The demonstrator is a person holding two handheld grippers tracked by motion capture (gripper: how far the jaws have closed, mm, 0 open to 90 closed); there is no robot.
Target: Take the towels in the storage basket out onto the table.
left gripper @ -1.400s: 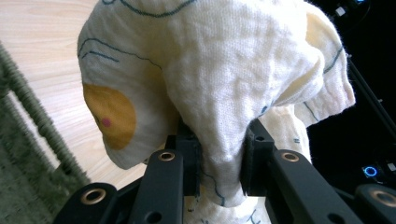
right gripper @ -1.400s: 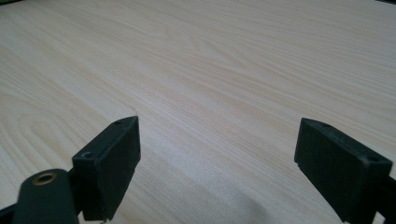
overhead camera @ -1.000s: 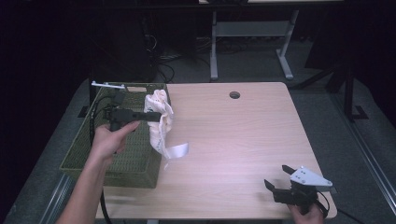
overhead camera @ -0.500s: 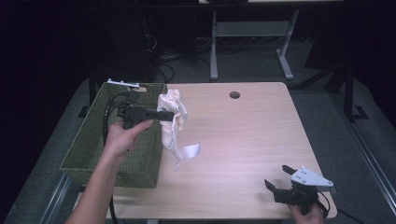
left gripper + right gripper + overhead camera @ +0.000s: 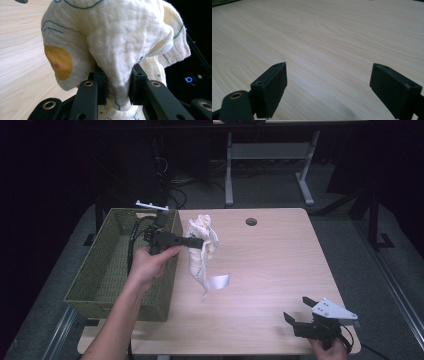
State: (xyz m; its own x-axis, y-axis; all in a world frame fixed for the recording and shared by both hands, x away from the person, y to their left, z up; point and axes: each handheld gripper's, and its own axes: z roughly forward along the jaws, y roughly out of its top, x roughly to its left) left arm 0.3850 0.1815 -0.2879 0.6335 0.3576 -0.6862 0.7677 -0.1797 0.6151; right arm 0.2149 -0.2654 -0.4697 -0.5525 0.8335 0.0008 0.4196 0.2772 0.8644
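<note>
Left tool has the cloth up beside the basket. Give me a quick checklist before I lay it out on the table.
1. Grip: left tool shut on the cloth: ok.
2. Cloth lifted off the basket: ok.
3. Cloth's hanging tail off the table: cannot tell.
4. Table beside the cloth bare: ok.
5. Right tool open, low at the near right corner, apart from the cloth: ok.

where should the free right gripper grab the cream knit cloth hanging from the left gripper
Probably the loose lower tail of the cream knit cloth, coming from the table's open right side. The left gripper pinches the bunched top, so the cloth hangs in a narrow strip with its flat end free. The open right gripper is on that side.
</note>
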